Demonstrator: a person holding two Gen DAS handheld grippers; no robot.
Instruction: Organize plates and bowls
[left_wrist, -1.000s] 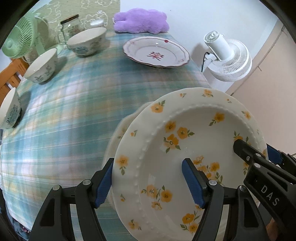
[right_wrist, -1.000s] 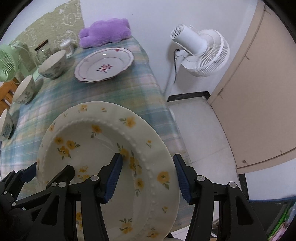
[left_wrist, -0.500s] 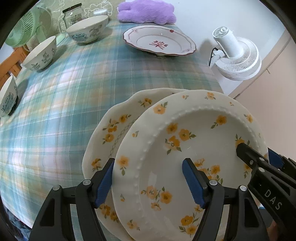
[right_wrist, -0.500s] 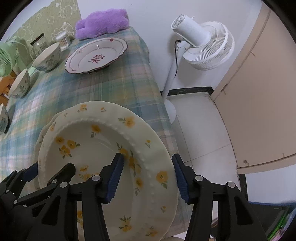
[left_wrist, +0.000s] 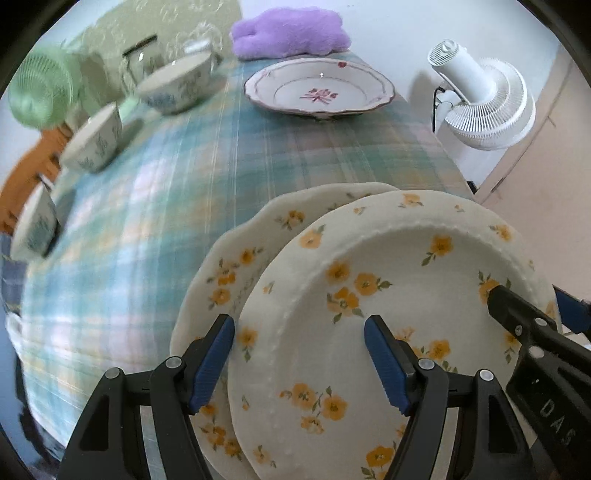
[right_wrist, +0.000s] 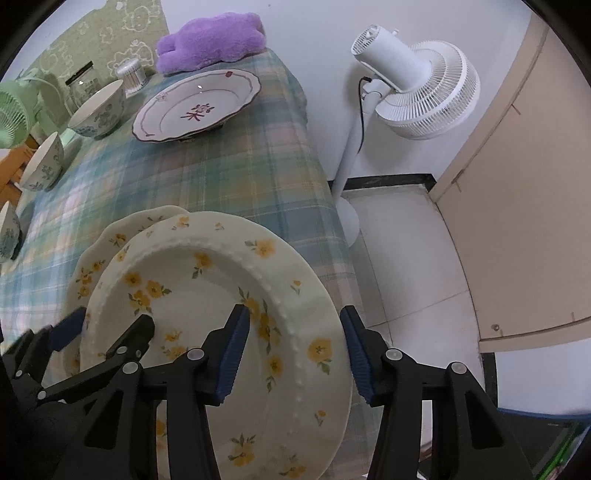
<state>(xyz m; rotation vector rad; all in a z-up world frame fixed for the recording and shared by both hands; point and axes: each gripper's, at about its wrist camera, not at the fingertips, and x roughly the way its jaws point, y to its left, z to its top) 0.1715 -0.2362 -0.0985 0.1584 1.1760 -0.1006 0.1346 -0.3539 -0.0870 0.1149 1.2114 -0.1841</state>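
Observation:
A cream plate with yellow flowers (left_wrist: 388, 295) (right_wrist: 207, 306) is held above a second yellow-flowered plate with a wavy rim (left_wrist: 236, 258) (right_wrist: 107, 240) that lies on the table's near corner. My left gripper (left_wrist: 299, 354) is shut on the upper plate's left rim. My right gripper (right_wrist: 291, 350) is shut on its right rim; its fingers (left_wrist: 517, 317) also show in the left wrist view. A plate with a red flower (left_wrist: 317, 92) (right_wrist: 195, 107) sits at the far end. Three blue-patterned bowls (left_wrist: 177, 85) (left_wrist: 94, 138) (left_wrist: 35, 225) stand along the left side.
The table wears a green plaid cloth (left_wrist: 184, 184). A purple plush (left_wrist: 291, 33), glass jars (left_wrist: 140, 55) and a green fan (left_wrist: 40, 92) stand at the far end. A white floor fan (right_wrist: 413, 88) stands on the floor right of the table edge.
Both grippers have carried the upper plate left and forward over the table; the wavy-rimmed plate beneath it has come into view and now shows more on the left.

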